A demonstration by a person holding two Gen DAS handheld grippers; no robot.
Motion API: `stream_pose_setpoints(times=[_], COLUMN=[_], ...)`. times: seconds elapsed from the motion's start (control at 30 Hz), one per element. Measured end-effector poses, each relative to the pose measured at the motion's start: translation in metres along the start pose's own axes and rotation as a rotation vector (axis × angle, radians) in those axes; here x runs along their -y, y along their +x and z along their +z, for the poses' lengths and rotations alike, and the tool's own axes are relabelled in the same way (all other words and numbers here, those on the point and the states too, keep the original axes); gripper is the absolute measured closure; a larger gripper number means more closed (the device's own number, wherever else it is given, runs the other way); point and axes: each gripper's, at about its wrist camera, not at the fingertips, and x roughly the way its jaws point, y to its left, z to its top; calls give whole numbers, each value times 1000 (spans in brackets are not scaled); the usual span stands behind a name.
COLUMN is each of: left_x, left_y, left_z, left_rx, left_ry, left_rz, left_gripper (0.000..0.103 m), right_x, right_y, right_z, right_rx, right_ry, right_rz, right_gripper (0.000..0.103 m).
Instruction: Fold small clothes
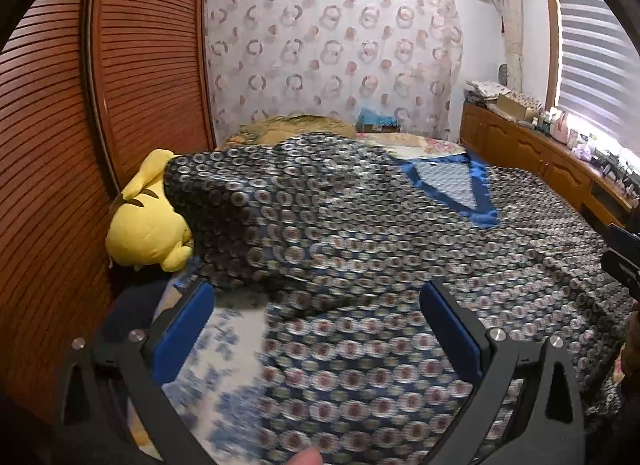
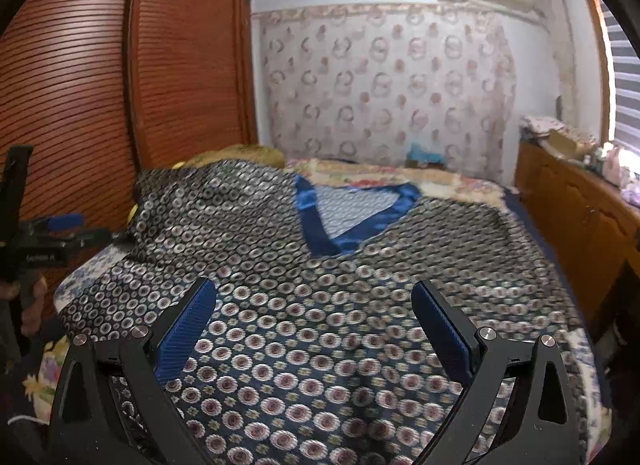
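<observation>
At the far left of the left wrist view stands a louvred wooden wardrobe (image 1: 132, 57), and low against it lies a yellow plush toy (image 1: 148, 221), partly under the garment's raised sleeve. The patterned top (image 1: 360, 249), dark blue with ringed medallions and a satin-blue V-neck (image 1: 452, 189), spreads across the bed (image 1: 216, 349) through the middle of both frames, its left sleeve humped up. The left gripper (image 1: 316, 329) sits at bottom centre, blue pads wide apart above the cloth, gripping nothing. In the right wrist view the right gripper (image 2: 314, 325) hangs likewise, pads spread over the hem. At right runs a wooden cabinet (image 1: 532, 157) beneath a window blind (image 1: 592, 37).
</observation>
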Motion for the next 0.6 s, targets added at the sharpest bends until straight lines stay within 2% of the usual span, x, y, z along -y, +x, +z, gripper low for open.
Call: stream_pose_setpoints(times=[0.23, 0.4, 0.43, 0.53, 0.6], left_x=[-44, -76, -81, -99, -106], left_y=[21, 49, 54, 74, 85], left_z=[17, 26, 26, 25, 22], left_rx=[-28, -99, -112, -153, -185], left_ry=[-1, -19, -29, -64, -80], left_rz=[-2, 9, 10, 18, 28], left_gripper=[0, 1, 6, 6, 11], right_x=[-11, -20, -22, -28, -30], right_y=[31, 44, 47, 52, 55], right_z=[-3, -5, -5, -2, -2], right_rx=[-67, -105, -111, -118, -123], right_ry=[-10, -39, -47, -70, -84], right_rz=[71, 95, 95, 106, 112], right_gripper=[3, 3, 3, 3, 3])
